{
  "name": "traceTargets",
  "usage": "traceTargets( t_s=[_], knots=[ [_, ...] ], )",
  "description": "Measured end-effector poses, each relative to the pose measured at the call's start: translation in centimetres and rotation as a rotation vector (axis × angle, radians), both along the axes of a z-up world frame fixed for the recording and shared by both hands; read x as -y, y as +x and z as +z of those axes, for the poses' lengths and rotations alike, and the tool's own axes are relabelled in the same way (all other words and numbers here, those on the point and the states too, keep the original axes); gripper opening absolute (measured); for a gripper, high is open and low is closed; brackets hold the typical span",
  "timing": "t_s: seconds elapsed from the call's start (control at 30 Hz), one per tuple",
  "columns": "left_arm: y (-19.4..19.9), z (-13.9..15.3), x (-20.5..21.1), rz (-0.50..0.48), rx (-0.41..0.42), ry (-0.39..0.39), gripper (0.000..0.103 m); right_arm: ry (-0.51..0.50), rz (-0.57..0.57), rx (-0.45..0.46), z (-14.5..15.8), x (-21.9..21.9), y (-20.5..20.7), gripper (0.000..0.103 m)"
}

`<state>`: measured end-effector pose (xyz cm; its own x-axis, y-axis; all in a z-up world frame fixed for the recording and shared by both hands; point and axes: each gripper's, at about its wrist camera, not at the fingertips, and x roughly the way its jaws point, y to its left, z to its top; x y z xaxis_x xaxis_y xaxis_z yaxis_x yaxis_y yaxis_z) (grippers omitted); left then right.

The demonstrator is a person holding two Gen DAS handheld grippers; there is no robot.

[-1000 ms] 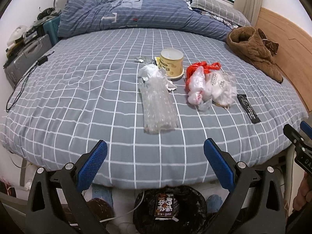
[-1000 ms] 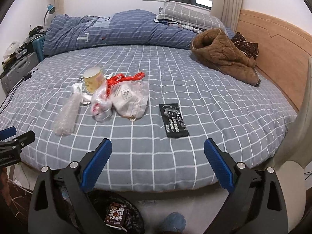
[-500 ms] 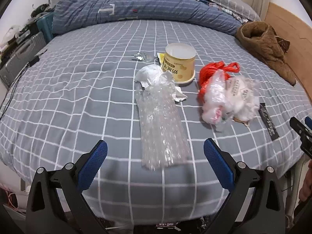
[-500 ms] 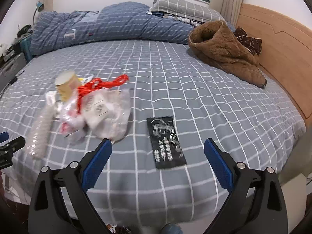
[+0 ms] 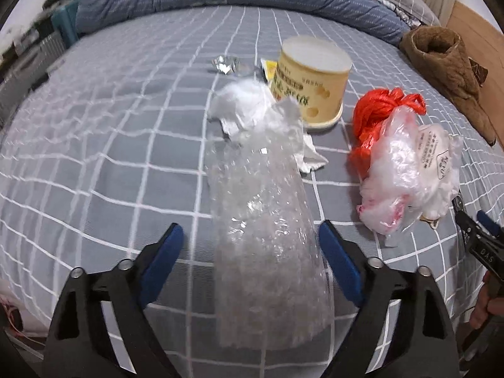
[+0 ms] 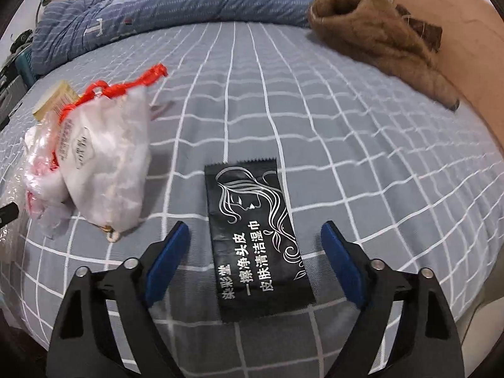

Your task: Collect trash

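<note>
With both sets of tongs just closing yet wide of their targets, we should settle the left gripper (image 5: 250,252) squarely over the bubble wrap (image 5: 264,239) and the right gripper (image 6: 255,252) low around the black sachet (image 6: 255,239) lying flat on the bed (image 6: 346,145), pinching 1 edge.

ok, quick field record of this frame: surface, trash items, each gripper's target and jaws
surface: bed with grey checked sheet
trash: bubble wrap; crumpled tissue; yellow tub; plastic bag bundle with red handles; black sachet
left gripper: astride the bubble wrap, jaws have just been closing, pads not yet touching
right gripper: astride the black sachet, jaws have just been closing, pads clear of it
not trash: brown coat; blue duvet
</note>
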<state>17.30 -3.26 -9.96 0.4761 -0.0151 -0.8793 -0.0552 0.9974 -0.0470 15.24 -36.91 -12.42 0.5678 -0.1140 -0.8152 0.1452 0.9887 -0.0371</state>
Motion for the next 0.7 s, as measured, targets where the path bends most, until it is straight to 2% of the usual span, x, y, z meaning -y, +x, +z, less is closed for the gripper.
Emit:
traceTargets(
  t_s=[0.03,0.1,0.3,0.37,0.47,0.7],
  knots=[
    [0.1,-0.3,0.0,0.004,-0.012,-0.016,0.076,0.012,0.003,-0.009,-0.3,0.1,0.1,0.075],
    [0.1,-1.0,0.2,0.002,-0.030,-0.036,0.064,0.021,0.001,-0.031,-0.8,0.4,0.3,0.064],
    [-0.5,-1.0,1.1,-0.009,-0.016,-0.005,0.048,0.030,0.011,-0.035,-0.9,0.3,0.4,0.055],
    [-0.7,-1.1,1.4,-0.015,-0.014,0.003,0.046,0.037,0.014,-0.037,-0.8,0.3,0.3,0.053],
    [-1.2,-0.9,1.6,-0.011,-0.007,0.004,0.046,0.054,0.023,-0.039,-0.7,0.2,0.3,0.044],
    [-2.8,0.0,1.7,-0.018,0.016,0.016,0.045,0.061,0.020,-0.022,-0.3,-0.6,0.0,0.040]
  ],
)
